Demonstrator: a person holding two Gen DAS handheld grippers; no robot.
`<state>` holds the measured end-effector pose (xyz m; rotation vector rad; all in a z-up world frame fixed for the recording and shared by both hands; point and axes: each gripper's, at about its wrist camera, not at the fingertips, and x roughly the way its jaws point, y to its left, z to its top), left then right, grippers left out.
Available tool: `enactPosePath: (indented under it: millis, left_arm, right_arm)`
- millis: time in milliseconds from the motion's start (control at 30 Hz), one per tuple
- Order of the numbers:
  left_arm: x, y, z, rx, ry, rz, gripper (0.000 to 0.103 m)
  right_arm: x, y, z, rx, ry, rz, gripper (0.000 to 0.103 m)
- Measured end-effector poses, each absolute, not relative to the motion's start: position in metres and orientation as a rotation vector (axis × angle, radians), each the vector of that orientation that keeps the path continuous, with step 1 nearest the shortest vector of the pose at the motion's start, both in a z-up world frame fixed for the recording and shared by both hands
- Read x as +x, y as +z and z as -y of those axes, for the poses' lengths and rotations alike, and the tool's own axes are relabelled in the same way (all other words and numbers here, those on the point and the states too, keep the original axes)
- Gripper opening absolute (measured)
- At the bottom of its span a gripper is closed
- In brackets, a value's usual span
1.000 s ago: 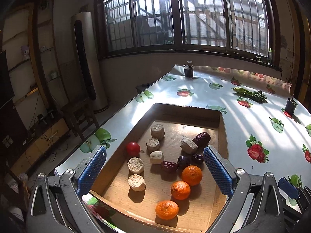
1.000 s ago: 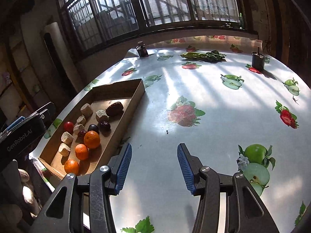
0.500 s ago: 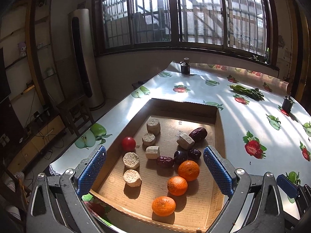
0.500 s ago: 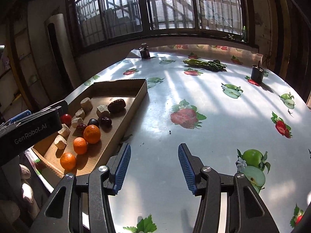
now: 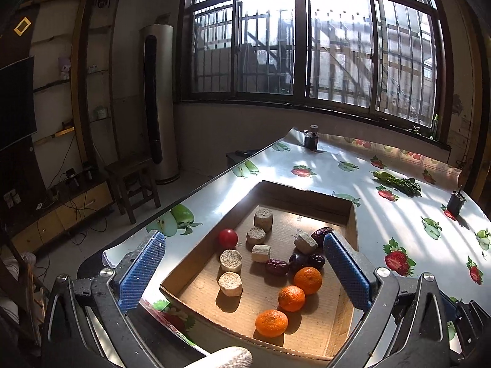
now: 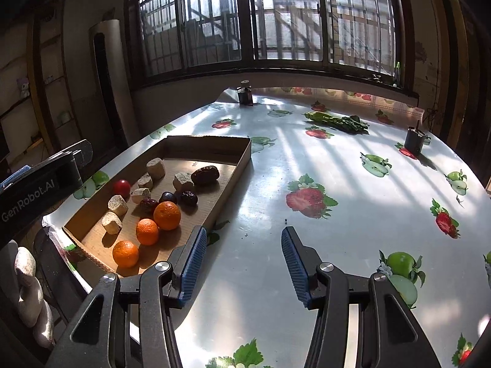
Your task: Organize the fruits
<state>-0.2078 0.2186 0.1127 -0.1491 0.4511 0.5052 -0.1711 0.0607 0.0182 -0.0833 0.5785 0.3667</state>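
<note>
Both grippers agape (empty); fruit in tray [image 5: 353, 230].

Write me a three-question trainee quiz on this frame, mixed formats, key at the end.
1. True or false: the left gripper is shut on an orange.
2. How many oranges lie in the box? A) two B) three C) five
3. Fill in: the right gripper hangs open over the bare ____, beside the box.

Key: 1 false, both grippers are open and hold nothing. 2 B, three in a line at the near right of the box. 3 table, with its fruit-print cloth.
</note>
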Motion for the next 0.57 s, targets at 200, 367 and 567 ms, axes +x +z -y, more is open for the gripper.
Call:
enactPosePath:
  millis: [200, 367, 567]
  left_arm:
    - [-0.209, 0.112, -0.226, -0.156, 0.526, -0.460, 0.103]
    - [-0.209, 0.110, -0.225, -0.147, 0.506, -0.480, 0.103]
    - [-0.206, 0.122, -0.218, -0.138, 0.449, -0.486, 0.103]
  right_arm:
    - [-0.167, 0.026, -0.075, -0.122, 0.387, -0.574, 0.059]
    - [-0.163, 0.025, -0.086, -0.124, 0.407, -0.588, 0.060]
    - [-0.166, 0.029, -0.079, -0.100, 0.396, -0.572, 0.060]
